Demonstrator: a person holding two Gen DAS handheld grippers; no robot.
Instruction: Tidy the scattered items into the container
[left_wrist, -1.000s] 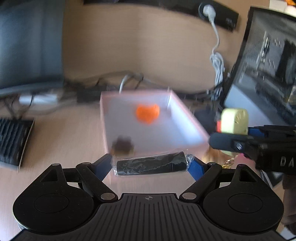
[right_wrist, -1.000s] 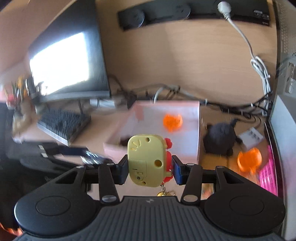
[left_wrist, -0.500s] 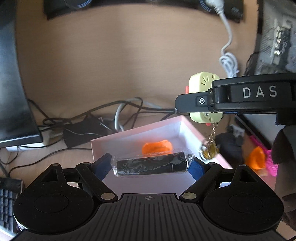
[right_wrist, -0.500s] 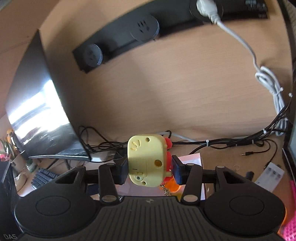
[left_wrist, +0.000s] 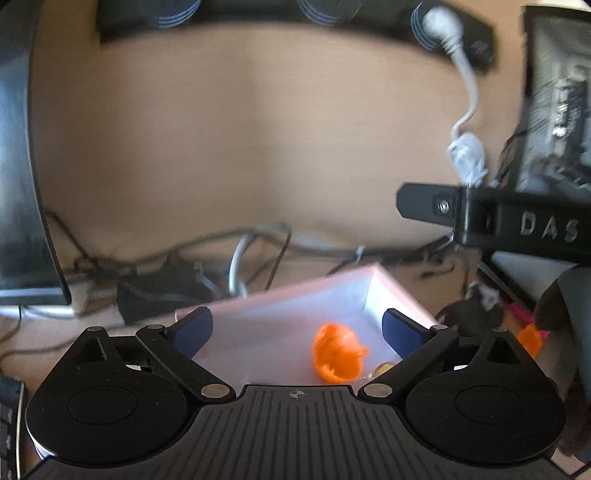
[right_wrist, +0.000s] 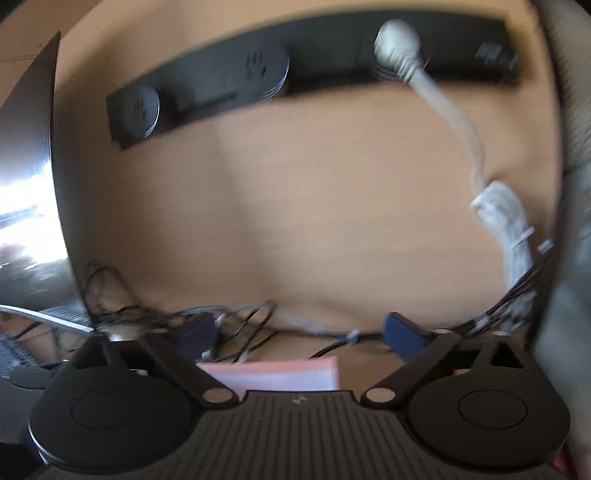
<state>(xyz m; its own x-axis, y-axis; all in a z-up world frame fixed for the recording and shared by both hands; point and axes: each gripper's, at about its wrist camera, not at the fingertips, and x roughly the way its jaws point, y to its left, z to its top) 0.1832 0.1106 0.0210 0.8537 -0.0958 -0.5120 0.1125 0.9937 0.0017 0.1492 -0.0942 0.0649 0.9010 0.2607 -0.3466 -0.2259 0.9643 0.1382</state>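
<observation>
L wrist view: left tool (left_wrist: 297, 326) stood wide, empty, above pink container (left_wrist: 373, 291); orange item (left_wrist: 338, 352) lay inside. R wrist view: right tool (right_wrist: 301, 334) wide, empty; blur, so snagging cables (right_wrist: 251, 325) was a risk.

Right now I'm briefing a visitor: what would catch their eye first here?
The orange toy lying in the pink box, framed by the open left gripper. Then the white plug in the black power strip on the wooden wall, above the open, empty right gripper.

pink box (right_wrist: 273, 374) mostly hidden behind right tool (right_wrist: 299, 334), motion-blurred
</observation>
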